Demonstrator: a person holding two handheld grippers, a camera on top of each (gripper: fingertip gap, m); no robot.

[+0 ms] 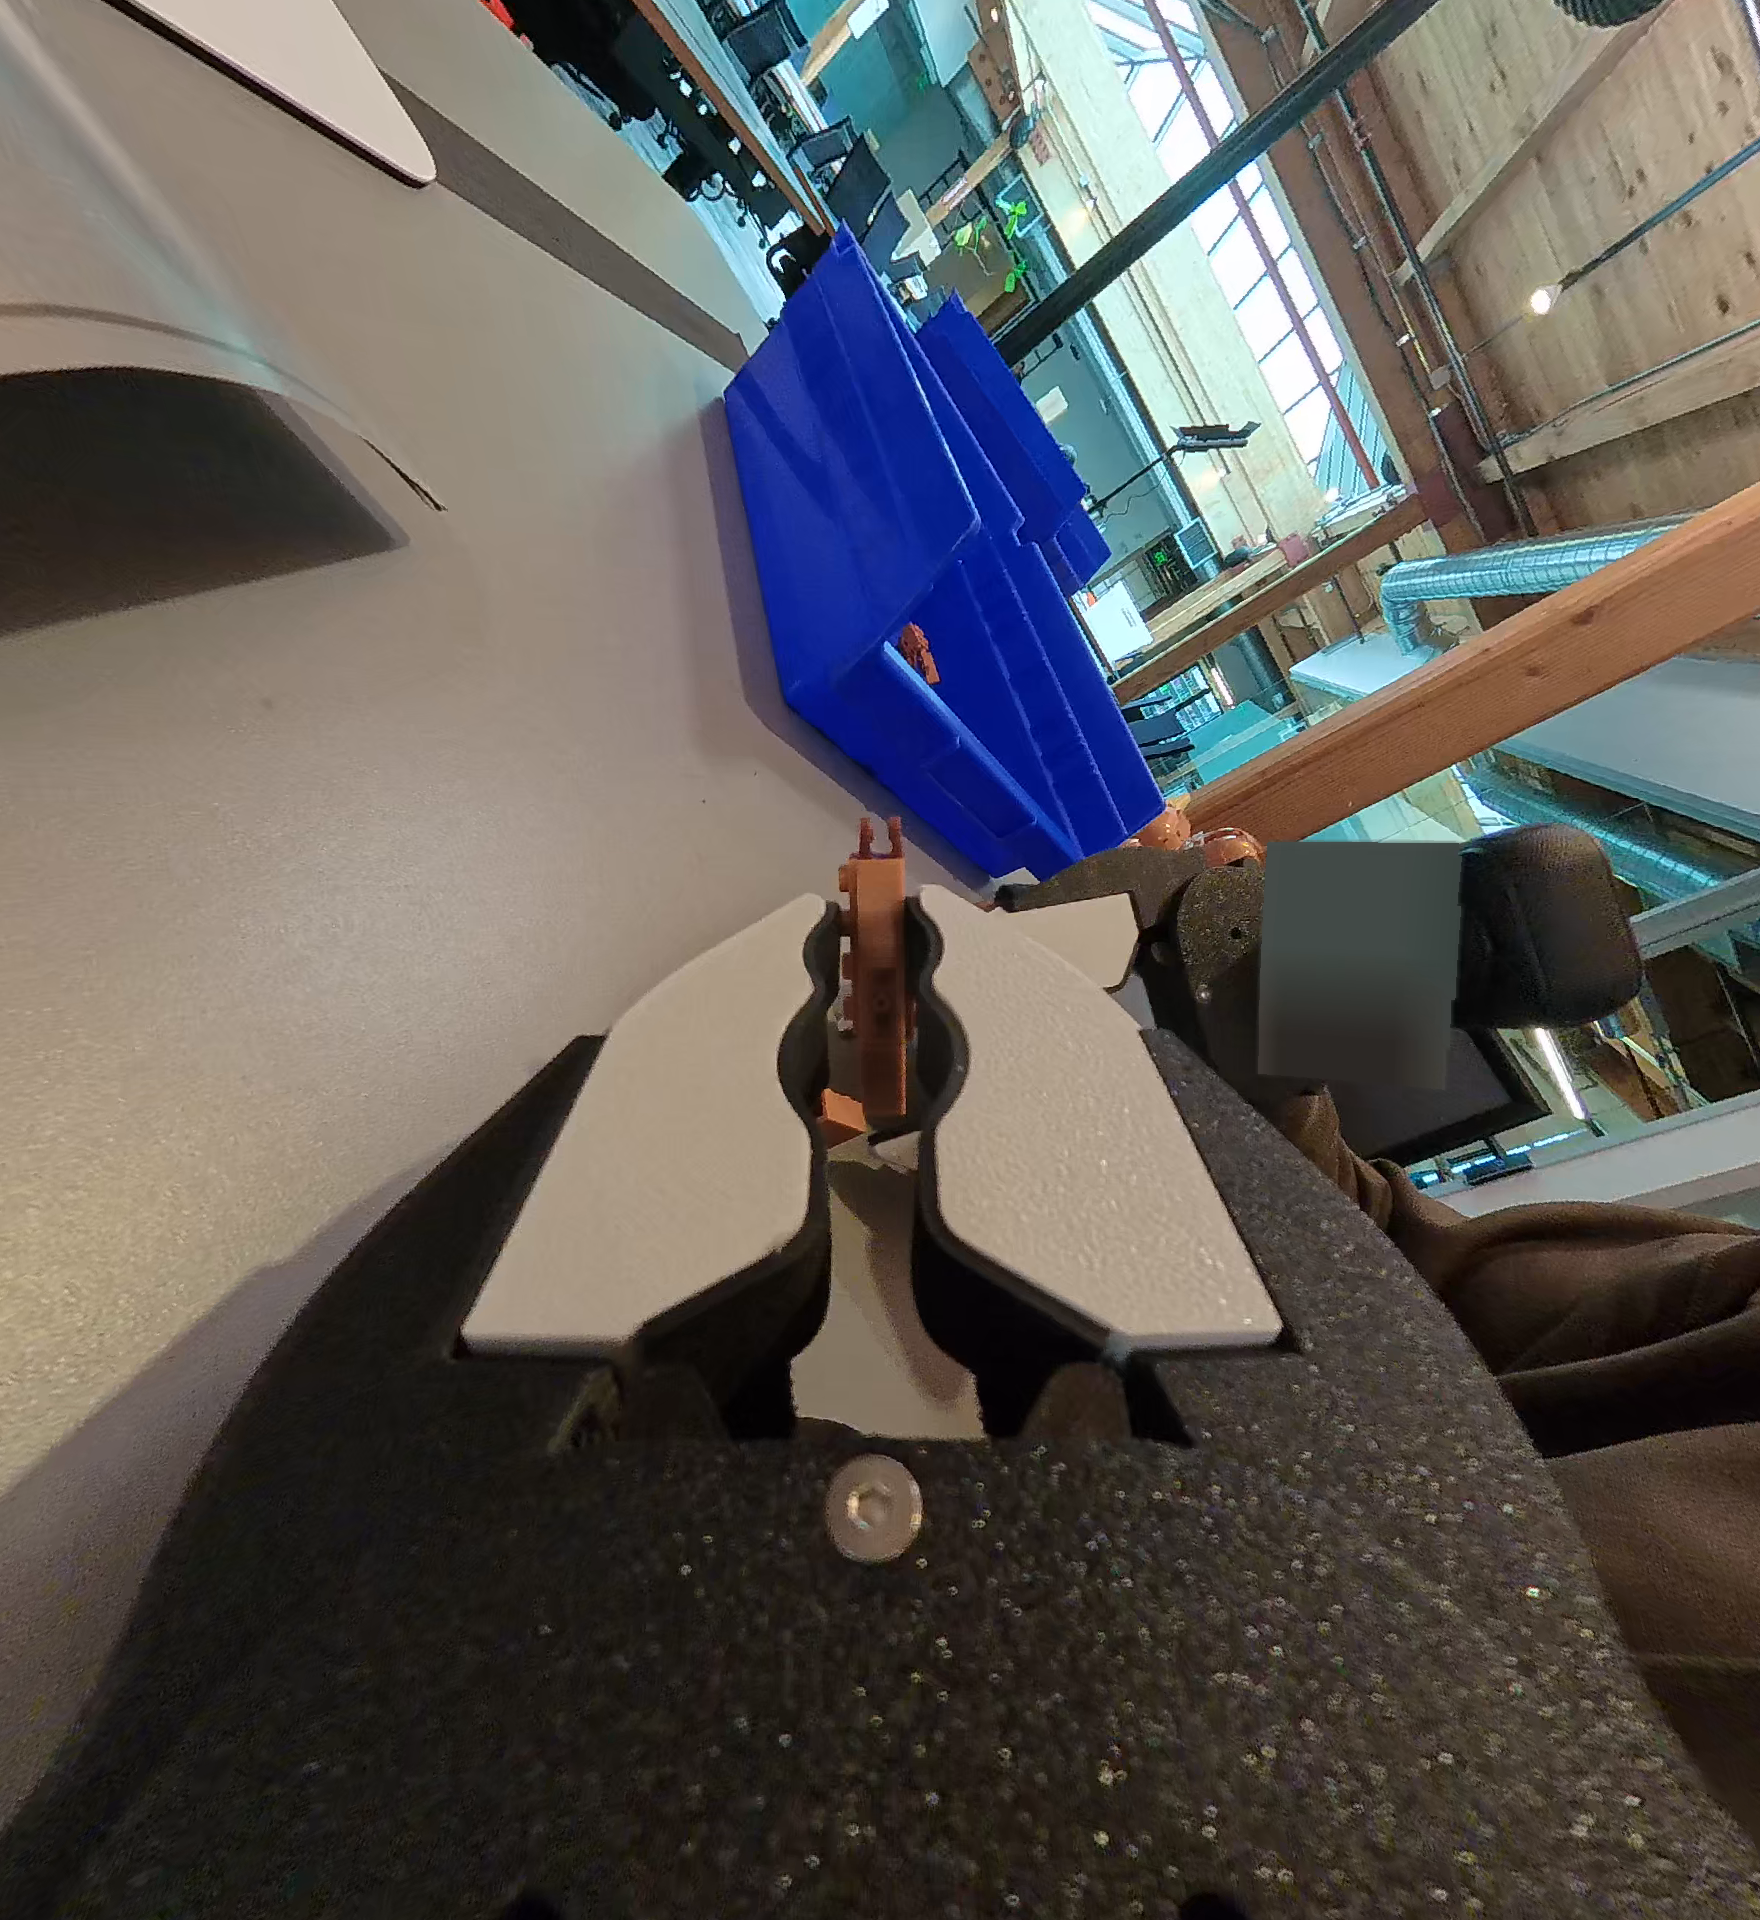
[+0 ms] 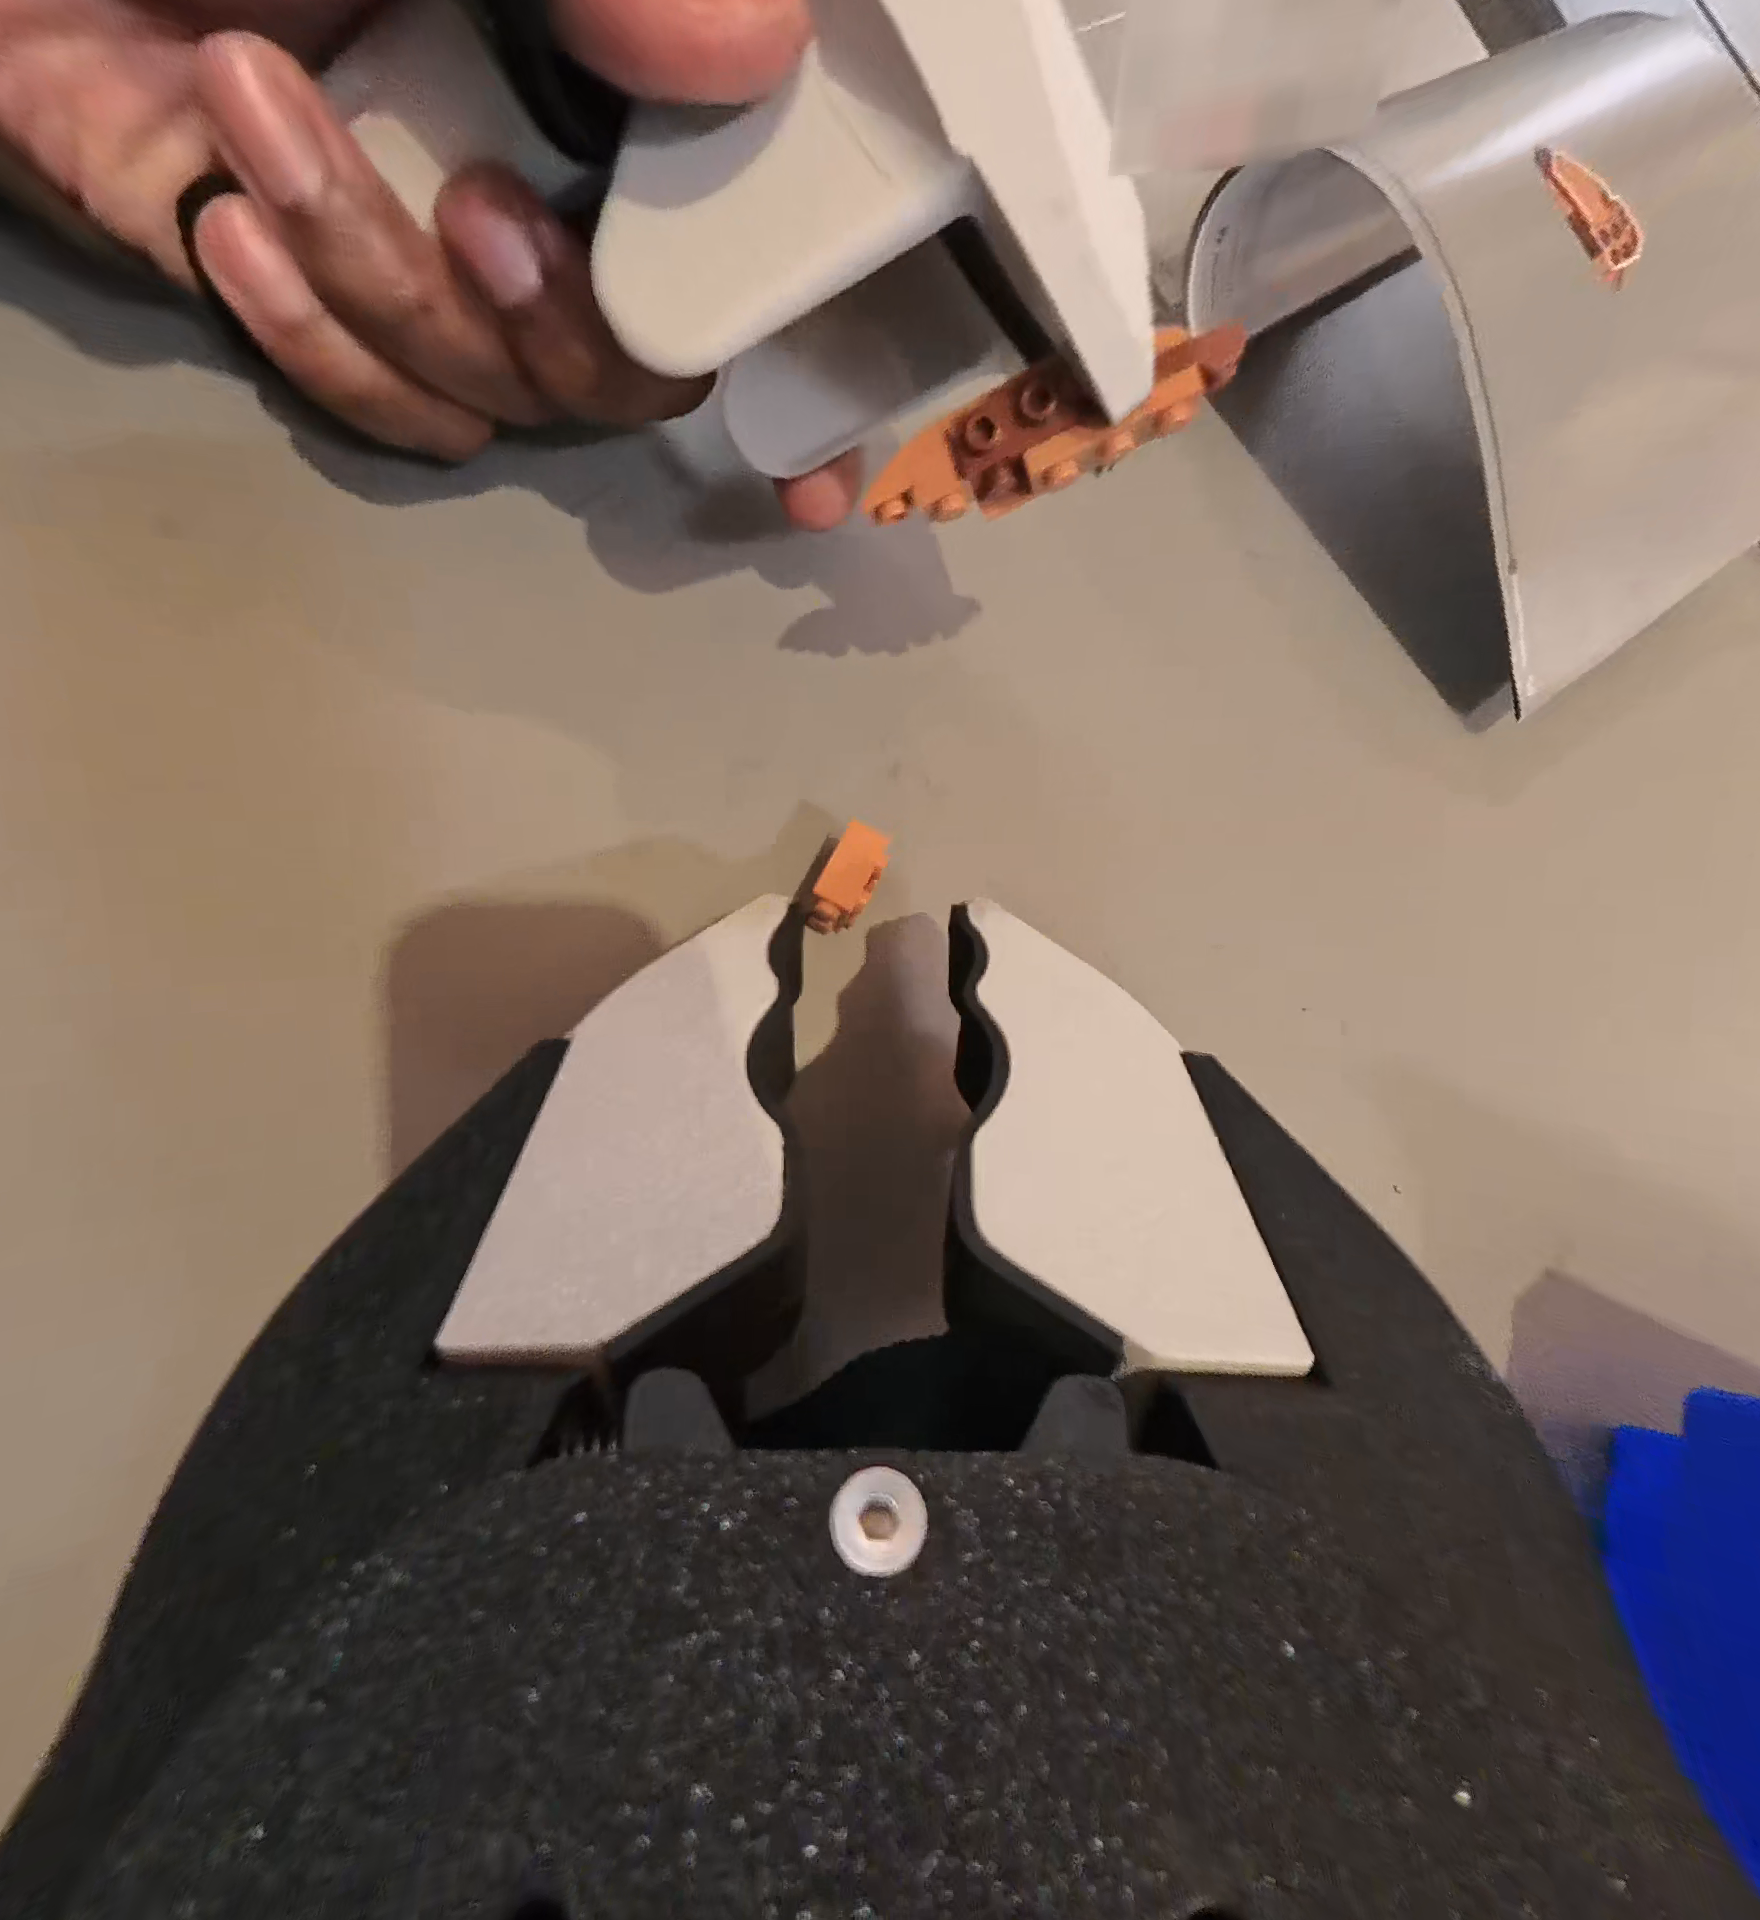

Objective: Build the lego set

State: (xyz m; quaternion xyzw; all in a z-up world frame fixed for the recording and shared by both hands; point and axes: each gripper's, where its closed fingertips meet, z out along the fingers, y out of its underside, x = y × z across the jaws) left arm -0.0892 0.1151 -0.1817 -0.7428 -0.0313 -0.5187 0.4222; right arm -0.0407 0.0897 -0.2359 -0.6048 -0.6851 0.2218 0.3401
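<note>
Small orange brick (image 2: pixel 848 871) just off parted, empty right gripper (image 2: pixel 871 914) tips, frame centre; left gripper (image 1: pixel 871 920) clamped on brown assembly (image 1: pixel 878 987), upper right.

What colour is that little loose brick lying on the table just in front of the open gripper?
Orange. The small brick shows best in the right wrist view.

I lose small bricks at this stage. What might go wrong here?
The small orange brick sits only at one fingertip of the open right gripper, so closing could flick it away. The brown assembly juts past the left gripper; pressing a brick on might twist it.
</note>
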